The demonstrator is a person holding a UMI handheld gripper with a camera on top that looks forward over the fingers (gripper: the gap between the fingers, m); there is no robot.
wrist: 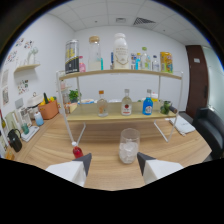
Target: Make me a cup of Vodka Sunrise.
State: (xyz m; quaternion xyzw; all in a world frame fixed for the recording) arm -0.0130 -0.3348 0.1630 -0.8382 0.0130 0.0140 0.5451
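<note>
**Two claw fingers waiting by a glass**

We are holding our claw (114, 165) wide open over the wooden tabletop (100, 150). A clear glass (128, 145) with ice in it is standing just ahead of the fingers, touching neither. A small red thing (77, 152) is sitting near the left finger. Beyond the glass, three bottles (126, 103) are standing on the lower shelf (90, 116), and more are standing above them.
</note>
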